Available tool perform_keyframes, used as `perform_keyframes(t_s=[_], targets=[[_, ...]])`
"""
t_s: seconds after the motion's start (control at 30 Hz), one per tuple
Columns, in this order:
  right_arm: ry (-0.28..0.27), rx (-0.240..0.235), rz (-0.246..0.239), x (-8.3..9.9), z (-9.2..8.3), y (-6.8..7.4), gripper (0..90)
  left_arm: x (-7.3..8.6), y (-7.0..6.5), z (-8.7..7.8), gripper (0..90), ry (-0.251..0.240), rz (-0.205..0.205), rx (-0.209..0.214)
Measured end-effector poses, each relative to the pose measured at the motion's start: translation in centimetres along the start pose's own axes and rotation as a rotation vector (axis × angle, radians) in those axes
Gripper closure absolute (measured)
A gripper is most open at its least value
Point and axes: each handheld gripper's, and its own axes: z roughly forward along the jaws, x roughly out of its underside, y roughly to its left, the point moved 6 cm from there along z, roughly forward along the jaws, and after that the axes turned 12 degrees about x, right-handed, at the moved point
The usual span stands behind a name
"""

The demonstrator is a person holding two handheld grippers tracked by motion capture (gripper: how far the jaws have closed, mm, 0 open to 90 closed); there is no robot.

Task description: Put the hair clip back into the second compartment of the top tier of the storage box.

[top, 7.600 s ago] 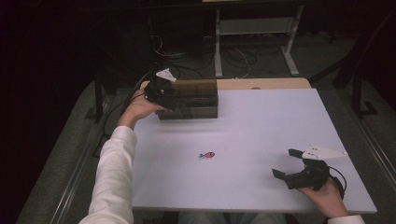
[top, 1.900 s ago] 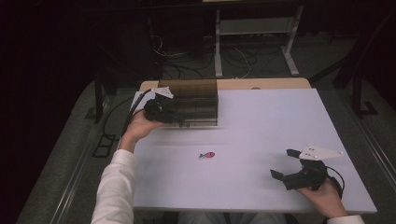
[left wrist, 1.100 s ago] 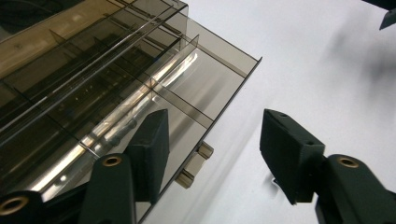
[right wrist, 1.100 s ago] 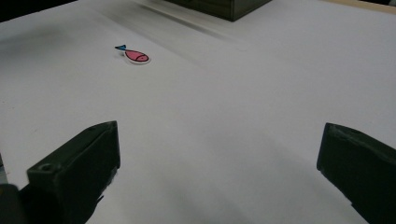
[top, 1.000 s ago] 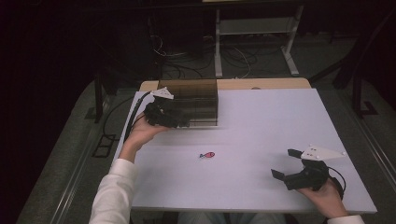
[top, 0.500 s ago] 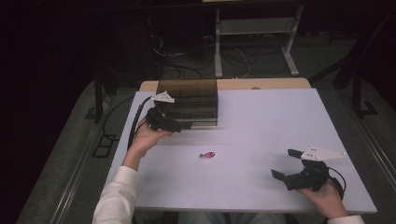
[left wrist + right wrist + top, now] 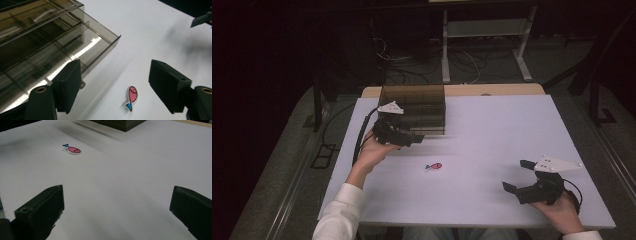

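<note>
- Fish piece (image 7: pixel 433 166) is what I'm after: a small, flat, pink cut-out with a blue tail. It lies alone on the white surface (image 7: pixel 492 130), near the middle and a little toward the left side.
- At the far left, the smoked clear box (image 7: pixel 414 107) stands at the back edge of the surface. In the left gripper view one of its trays (image 7: pixel 100 47) appears to jut out, though I can't be sure how far.
- My left tongs (image 7: pixel 412 140) hover just in front of the box, held in the left hand (image 7: pixel 372 152). Their jaws have just been opening and now stand spread with nothing between the pads. In the left gripper view (image 7: pixel 113 72) the fish (image 7: pixel 131 98) sits on the surface beyond them, roughly between the two jaws.
- I judge the fish to be very light, thin and fairly stiff, and likely slick on this smooth top.
  - A pinch from straight above could skate off it or push it along.
  - I'd come in low and take it across the body by its edges, not by the narrow tail.
- At the far right, my right tongs (image 7: pixel 518 175) rest near the front edge in the right hand (image 7: pixel 559 212), jaws wide apart and empty. They are well apart from the fish, which the right gripper view shows far off (image 7: pixel 73 149).
</note>
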Motion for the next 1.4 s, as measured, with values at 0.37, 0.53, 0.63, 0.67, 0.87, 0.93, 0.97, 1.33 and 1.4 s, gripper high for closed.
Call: perform_keyframes(t_s=[0.37, 0.53, 0.63, 0.67, 0.87, 0.93, 0.97, 1.33, 1.4], targets=[[0.002, -0.001, -0.005, 0.0, 0.1, 0.0, 0.0, 0.3, -1.4, 0.5, 19.7, -0.001, 0.029, 0.031], [0.003, -0.002, -0.005, 0.0, 0.1, 0.0, 0.0, 0.6, -1.9, 0.9, 17.4, 0.0, 0.048, 0.033], [0.002, 0.0, -0.006, 0.0, 0.1, 0.0, 0.0, 0.7, -2.1, 1.2, 17.4, 0.004, 0.056, 0.032], [0.002, 0.0, -0.004, 0.0, 0.1, 0.0, 0.0, 0.8, -2.2, 1.3, 17.5, 0.007, 0.059, 0.034], [0.002, 0.0, -0.006, 0.0, 0.1, 0.0, 0.0, 1.3, -2.5, 1.9, 17.4, 0.015, 0.069, 0.044], [0.002, -0.001, -0.006, 0.0, 0.1, 0.0, 0.0, 1.5, -2.6, 2.1, 17.4, 0.02, 0.071, 0.046], [0.003, -0.001, -0.006, 0.0, 0.1, 0.0, 0.0, 1.6, -2.6, 2.2, 17.4, 0.022, 0.071, 0.048], [0.004, -0.001, -0.006, 0.0, 0.1, 0.0, 0.0, 2.3, -3.0, 3.3, 17.4, 0.049, 0.088, 0.061], [0.005, 0.0, -0.005, 0.0, 0.1, 0.0, 0.0, 2.5, -3.0, 3.4, 17.4, 0.053, 0.087, 0.061]])
